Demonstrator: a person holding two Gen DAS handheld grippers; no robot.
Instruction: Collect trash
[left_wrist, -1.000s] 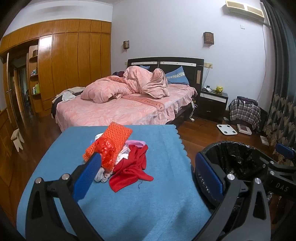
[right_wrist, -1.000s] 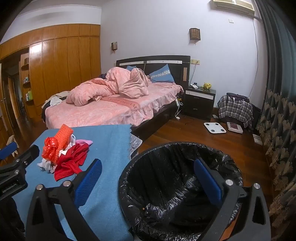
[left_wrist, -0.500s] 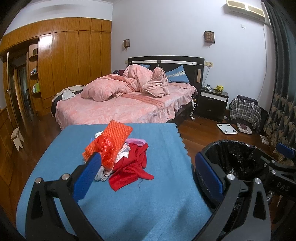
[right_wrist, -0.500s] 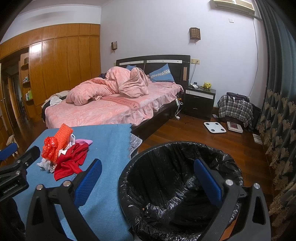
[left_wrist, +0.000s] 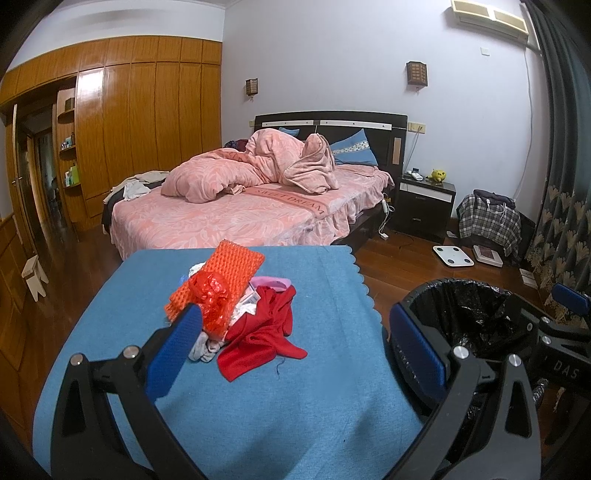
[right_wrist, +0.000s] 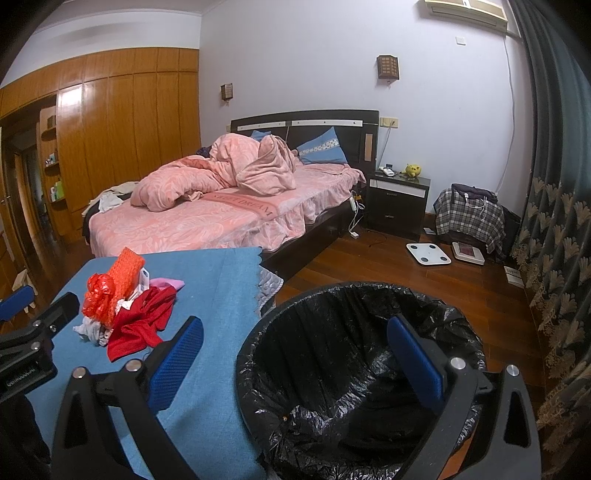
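A loose heap of trash (left_wrist: 236, 306) is seen on the blue cloth-covered table (left_wrist: 258, 406), near its middle: a crumpled red plastic bag (left_wrist: 210, 299), an orange foam net sleeve (left_wrist: 229, 269), a red fabric piece (left_wrist: 258, 336), a pink scrap (left_wrist: 273, 282) and pale wrappers are piled together, touching one another. Nothing from the heap is held. The left gripper (left_wrist: 295, 343) is held just short of the heap with its blue-padded fingers (left_wrist: 173, 354) spread wide and empty; the left pad lies close beside the heap's near edge.

The round bin lined with a black plastic bag (right_wrist: 362, 369) stands just beside the heap's table, off the table's right edge. Only the crumpled liner can be made out inside, so the collecting is judged to be barely begun, with the whole heap left to move. The right gripper (right_wrist: 295, 358) is held over the bin's mouth, its fingers likewise spread and empty.

Beyond the heap, a bed with pink bedding (left_wrist: 240, 206) stands behind the table; a dark nightstand (left_wrist: 424, 206) and a white scale (left_wrist: 452, 255) on the wooden floor lie farther right. The path from heap to bin is judged open; only the table's scalloped edge lies between them.
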